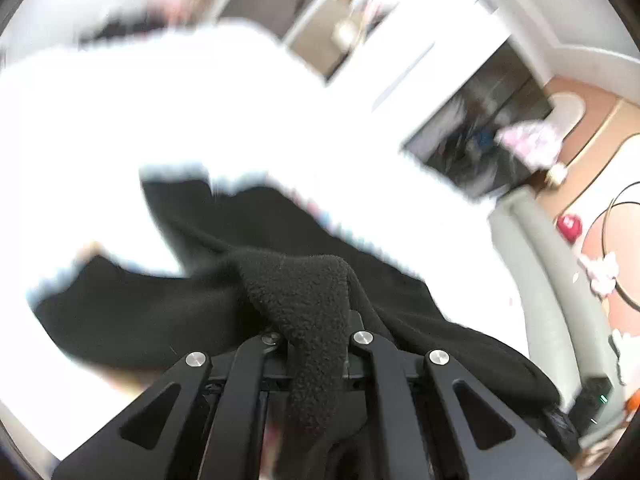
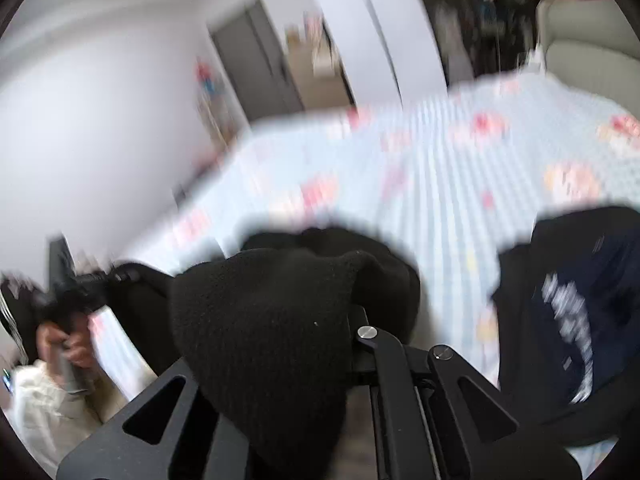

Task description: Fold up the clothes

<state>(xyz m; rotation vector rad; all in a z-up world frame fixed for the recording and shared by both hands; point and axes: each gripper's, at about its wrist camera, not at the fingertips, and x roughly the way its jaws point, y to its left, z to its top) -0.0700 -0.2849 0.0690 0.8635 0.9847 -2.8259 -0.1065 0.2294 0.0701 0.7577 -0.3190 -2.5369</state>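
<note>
Above the bed point(image 2: 440, 152), each hand-held gripper, left point(image 1: 316, 320) and right point(image 2: 320, 312), is clamped on the black fleece garment point(image 1: 180, 312), apparently spreading it for folding.

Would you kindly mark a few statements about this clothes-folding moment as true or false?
1. The left hand-held gripper is shut on the black fleece garment. True.
2. The right hand-held gripper hangs open with nothing in it. False: it is shut on the black fleece.
3. The bed cover is plain red. False: it is pale blue with pink and red prints.
4. A dark navy garment with white lettering lies on the bed cover, to the right in the right wrist view. True.
5. A hand shows at the lower left of the right wrist view. True.
</note>
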